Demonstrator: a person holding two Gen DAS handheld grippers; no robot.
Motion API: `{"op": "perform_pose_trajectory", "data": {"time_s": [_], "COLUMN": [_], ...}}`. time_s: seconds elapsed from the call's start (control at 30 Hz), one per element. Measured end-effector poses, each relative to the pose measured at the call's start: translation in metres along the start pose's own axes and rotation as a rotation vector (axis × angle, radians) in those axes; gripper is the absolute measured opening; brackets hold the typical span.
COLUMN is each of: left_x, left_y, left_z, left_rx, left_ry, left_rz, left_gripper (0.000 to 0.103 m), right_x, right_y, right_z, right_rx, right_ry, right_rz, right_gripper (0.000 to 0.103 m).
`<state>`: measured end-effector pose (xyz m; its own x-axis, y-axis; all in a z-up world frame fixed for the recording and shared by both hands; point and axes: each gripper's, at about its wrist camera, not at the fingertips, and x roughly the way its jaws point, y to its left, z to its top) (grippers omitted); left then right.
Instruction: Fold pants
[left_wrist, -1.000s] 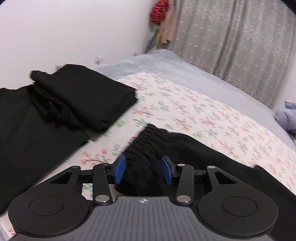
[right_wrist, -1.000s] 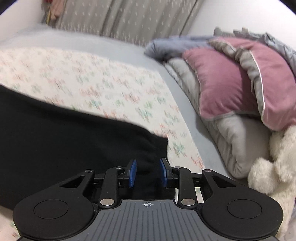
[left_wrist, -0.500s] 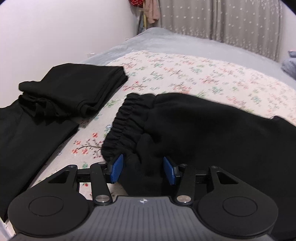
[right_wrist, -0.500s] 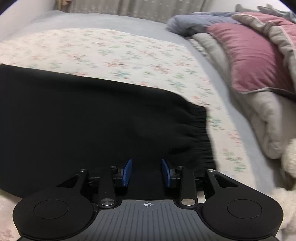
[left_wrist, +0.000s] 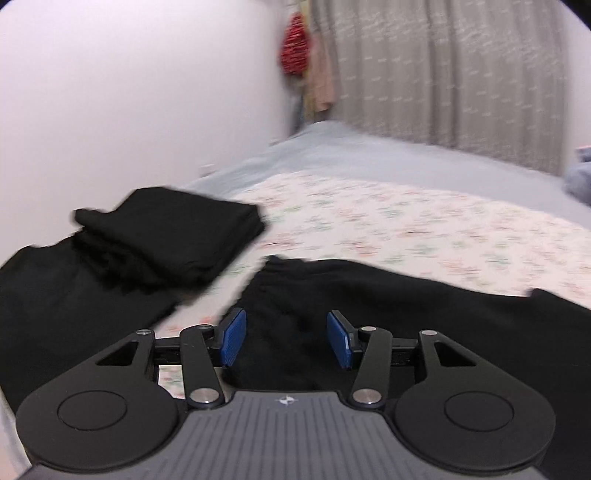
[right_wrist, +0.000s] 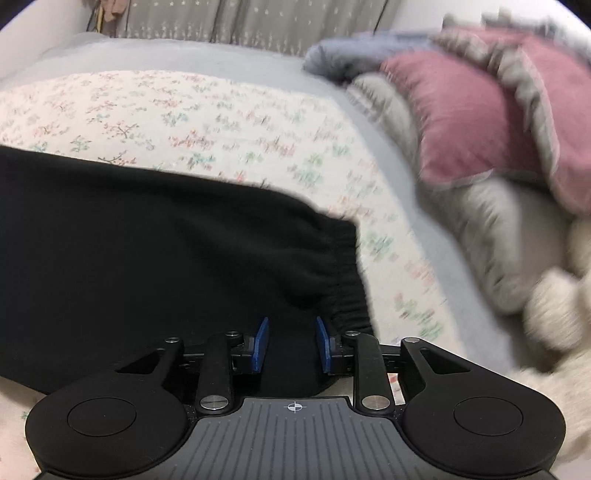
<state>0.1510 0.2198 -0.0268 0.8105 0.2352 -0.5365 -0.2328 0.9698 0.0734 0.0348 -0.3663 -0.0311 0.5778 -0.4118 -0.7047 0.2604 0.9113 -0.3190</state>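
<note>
Item: black pants (left_wrist: 424, 314), laid flat across the floral sheet (left_wrist: 424, 221) of a bed; all places below are given relative to the pants.

Left gripper (left_wrist: 286, 339): held low over the near end of the pants, at the corner nearest the folded stack. Its jaws had just been opening and were seen standing wide, the blue pads (left_wrist: 232, 338) clear of the cloth on both sides (fabric lay between and beneath them, but no pinch could be made out).

Right gripper (right_wrist: 291, 345): held at the opposite end of the pants (right_wrist: 166, 251), just inside the gathered elastic cuff (right_wrist: 347, 291). Its jaws had been drawing in and were seen narrowly apart with black cloth between the pads (right_wrist: 260, 345); whether the cloth was actually pressed could not be told.

Surroundings: a folded stack of black garments (left_wrist: 173, 236) was noted beside the left end, resting on a further spread black garment (left_wrist: 74, 295). Beyond the cuff end, well apart, a pink pillow (right_wrist: 461, 118), a grey pillow (right_wrist: 491, 236) and a cream plush toy (right_wrist: 561, 295) were recorded. A grey curtain (left_wrist: 461, 74) and hanging clothes (left_wrist: 295, 48) were seen behind the bed.
</note>
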Motion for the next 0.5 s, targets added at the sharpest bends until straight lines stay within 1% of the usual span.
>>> {"op": "perform_pose_trajectory", "data": {"time_s": [0.03, 0.1, 0.17, 0.2, 0.3, 0.37, 0.4, 0.47, 0.5], "left_x": [-0.002, -0.003, 0.001, 0.002, 0.003, 0.011, 0.011, 0.012, 0.013], "left_y": [-0.007, -0.023, -0.043, -0.054, -0.082, -0.093, -0.095, -0.098, -0.096], "left_z": [-0.002, -0.008, -0.018, -0.023, -0.038, -0.052, -0.059, -0.059, -0.057], "left_rx": [0.011, 0.032, 0.070, 0.108, 0.215, 0.260, 0.267, 0.290, 0.281], "left_ry": [0.004, 0.031, 0.070, 0.085, 0.113, 0.187, 0.169, 0.161, 0.172], "left_rz": [-0.037, -0.104, -0.135, -0.148, -0.194, -0.183, -0.165, -0.149, -0.152], "left_gripper": [0.070, 0.070, 0.070, 0.070, 0.070, 0.071, 0.071, 0.071, 0.071], "right_x": [-0.005, -0.011, -0.015, -0.017, -0.022, -0.017, -0.013, -0.009, -0.007], "right_y": [0.003, 0.013, 0.025, 0.030, 0.048, 0.056, 0.058, 0.052, 0.046], "right_z": [0.000, 0.000, -0.001, -0.001, -0.002, -0.006, -0.010, -0.012, -0.011], "right_rx": [-0.004, -0.005, -0.019, -0.027, -0.057, -0.095, -0.110, -0.094, -0.073], "right_ry": [-0.027, -0.044, -0.051, -0.053, -0.056, -0.011, 0.014, 0.026, 0.042], "right_rz": [0.015, 0.081, 0.163, 0.189, 0.233, 0.243, 0.232, 0.214, 0.202], "right_gripper": [0.032, 0.032, 0.032, 0.032, 0.034, 0.042, 0.043, 0.058, 0.060]}}
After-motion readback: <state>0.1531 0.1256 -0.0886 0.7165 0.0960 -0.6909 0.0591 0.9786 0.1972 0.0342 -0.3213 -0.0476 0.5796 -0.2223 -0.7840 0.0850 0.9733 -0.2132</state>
